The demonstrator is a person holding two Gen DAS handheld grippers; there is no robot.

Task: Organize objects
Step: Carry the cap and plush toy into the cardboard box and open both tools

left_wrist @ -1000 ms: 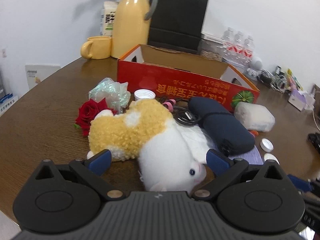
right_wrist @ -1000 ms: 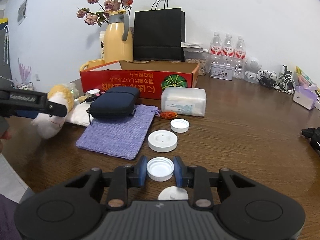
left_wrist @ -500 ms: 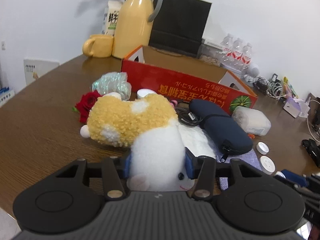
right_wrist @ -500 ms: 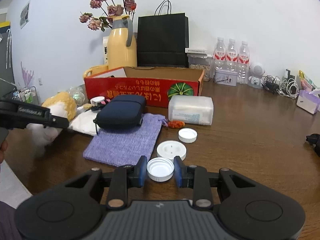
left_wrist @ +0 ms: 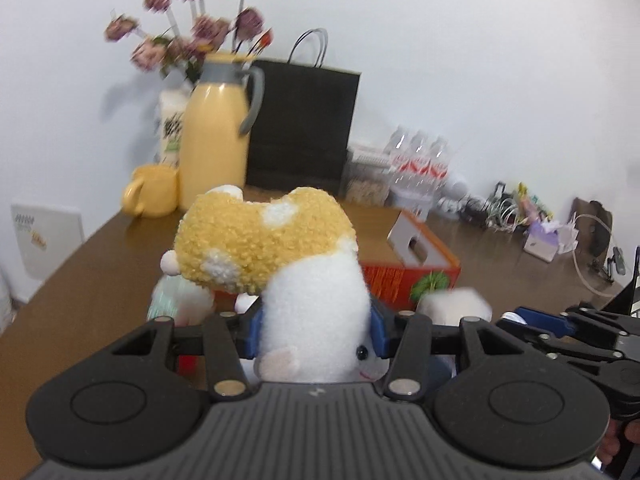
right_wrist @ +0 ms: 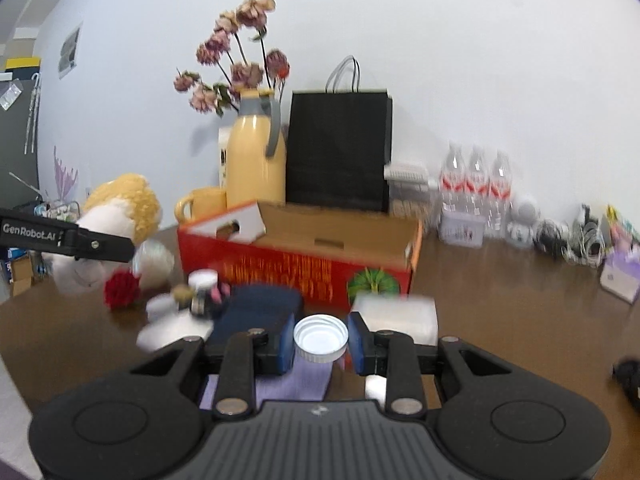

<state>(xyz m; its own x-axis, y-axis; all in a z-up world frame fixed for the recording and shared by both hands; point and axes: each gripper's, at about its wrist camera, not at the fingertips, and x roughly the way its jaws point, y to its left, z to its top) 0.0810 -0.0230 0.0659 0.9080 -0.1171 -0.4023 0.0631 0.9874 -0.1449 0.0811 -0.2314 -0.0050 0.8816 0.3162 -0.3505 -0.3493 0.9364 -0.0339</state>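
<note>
My left gripper is shut on a yellow and white plush toy and holds it lifted above the table; the toy also shows at the left of the right wrist view. My right gripper is shut on a white bottle cap, held above the table. An open red cardboard box stands behind, also in the left wrist view. A dark blue pouch and a purple cloth bag lie below the right gripper.
A yellow jug with dried flowers, a yellow mug, a black paper bag and water bottles stand at the back. A red rose, a white packet and small items lie before the box. Cables sit right.
My left gripper closed on the plush toy and lifted it off the table. My right gripper rose with the white cap and moved toward the box.
</note>
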